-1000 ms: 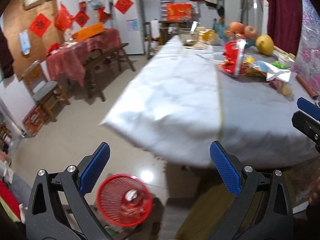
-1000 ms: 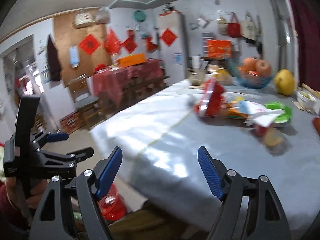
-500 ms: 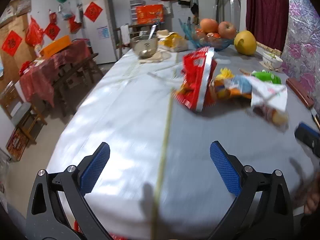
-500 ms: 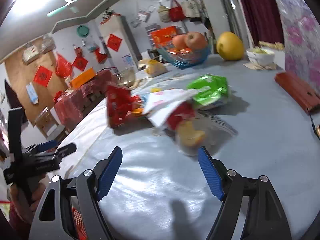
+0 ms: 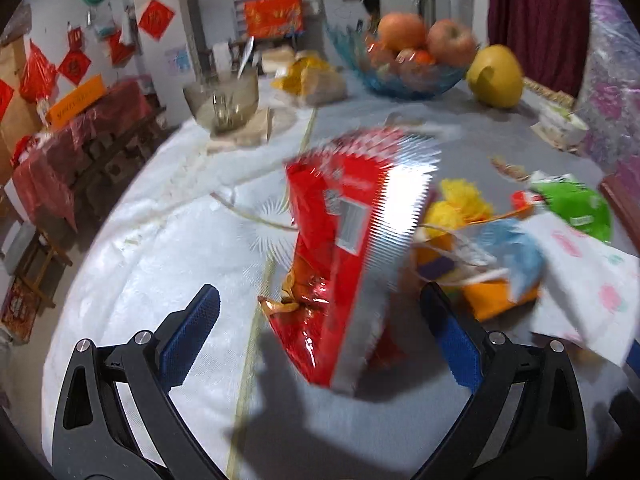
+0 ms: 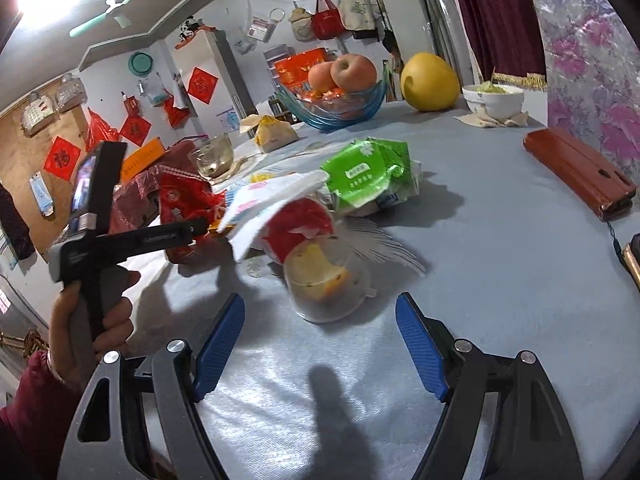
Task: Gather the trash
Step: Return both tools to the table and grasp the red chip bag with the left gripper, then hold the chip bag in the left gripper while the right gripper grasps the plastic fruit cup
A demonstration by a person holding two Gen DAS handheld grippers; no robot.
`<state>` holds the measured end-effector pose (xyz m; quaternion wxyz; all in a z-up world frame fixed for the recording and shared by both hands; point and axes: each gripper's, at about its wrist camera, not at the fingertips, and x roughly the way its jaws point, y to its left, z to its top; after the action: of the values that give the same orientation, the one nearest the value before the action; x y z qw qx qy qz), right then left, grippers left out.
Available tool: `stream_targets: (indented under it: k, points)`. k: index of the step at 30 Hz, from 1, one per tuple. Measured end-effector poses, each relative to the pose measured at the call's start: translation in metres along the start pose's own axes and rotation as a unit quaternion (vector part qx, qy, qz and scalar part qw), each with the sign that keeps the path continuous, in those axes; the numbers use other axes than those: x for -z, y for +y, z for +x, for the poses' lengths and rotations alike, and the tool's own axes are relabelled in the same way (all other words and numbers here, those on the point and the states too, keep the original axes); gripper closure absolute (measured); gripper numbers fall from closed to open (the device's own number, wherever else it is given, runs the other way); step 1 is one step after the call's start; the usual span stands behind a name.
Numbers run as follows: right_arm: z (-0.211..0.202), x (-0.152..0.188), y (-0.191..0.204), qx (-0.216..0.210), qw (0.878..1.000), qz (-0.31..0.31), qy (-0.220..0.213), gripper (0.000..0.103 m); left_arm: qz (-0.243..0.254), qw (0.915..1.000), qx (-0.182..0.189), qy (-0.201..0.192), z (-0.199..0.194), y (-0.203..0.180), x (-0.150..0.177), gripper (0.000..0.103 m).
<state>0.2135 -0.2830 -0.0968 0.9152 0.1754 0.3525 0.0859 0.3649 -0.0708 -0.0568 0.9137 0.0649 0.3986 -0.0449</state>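
- Left wrist view: left tongs (image 5: 316,330), jaws spread wide and released, nothing pressed between them. Just ahead of them, a red foil snack bag (image 5: 352,240) stands propped and tilted on the bench (image 5: 160,240). Beside it, toward the right, lies a heap of wrappers: a yellow-orange packet (image 5: 472,256) and a white printed paper (image 5: 580,272).
- Handling, judged: the foil bag looks light, crinkly and slippery, so pinching a flat edge or the crimped top seam should hold better than squeezing its puffed body.
- Right wrist view: right tongs (image 6: 320,344), jaws wide and released, empty. Close ahead lies a clear plastic cup (image 6: 328,288) on its side, with food remains inside. Behind it is a green tissue pack (image 6: 368,172).
- Handling, judged: the cup looks thin, smooth and easily crushed, and it may roll. Gripping across the rim seems safest.
- A hand (image 6: 96,312) holds the other tool at the left of this view.
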Motion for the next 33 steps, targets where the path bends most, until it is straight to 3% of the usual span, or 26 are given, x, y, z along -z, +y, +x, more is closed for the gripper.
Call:
stream_targets:
  k: [1,4,8,14,19,25,27,33]
  points:
    - [0.0,0.0,0.0,0.001,1.0,0.0,0.001,0.026,-0.013,0.9996,0.019,0.016,0.006,0.006,-0.001,0.011]
    - [0.002,0.0,-0.002,-0.002,1.0,0.004,0.002,0.026,-0.046,0.997,0.061,0.018,0.006,0.024,0.004,0.037]
    - [0.002,0.0,0.001,-0.002,1.0,0.0,0.002,0.026,-0.066,0.9953,0.07,-0.002,-0.007,0.042,0.013,0.046]
    - [0.0,0.0,0.007,-0.011,1.0,-0.003,0.002,0.026,-0.073,0.9951,0.061,-0.029,-0.048,0.067,0.053,0.046]
    - [0.006,-0.002,0.016,-0.006,1.0,-0.013,0.008,0.026,-0.102,0.9926,0.063,-0.019,-0.06,0.085,0.082,0.046]
    - [0.019,-0.014,0.025,0.038,0.998,-0.037,0.023,0.026,-0.103,0.9925,0.061,-0.024,-0.061,0.089,0.089,0.045]
    - [0.025,-0.02,0.023,0.029,0.998,-0.028,0.039,0.026,-0.099,0.9933,0.054,-0.028,-0.061,0.087,0.09,0.045]
    - [0.04,-0.029,0.019,0.061,0.996,-0.026,0.062,0.027,-0.102,0.9929,0.05,-0.034,-0.06,0.087,0.093,0.044]
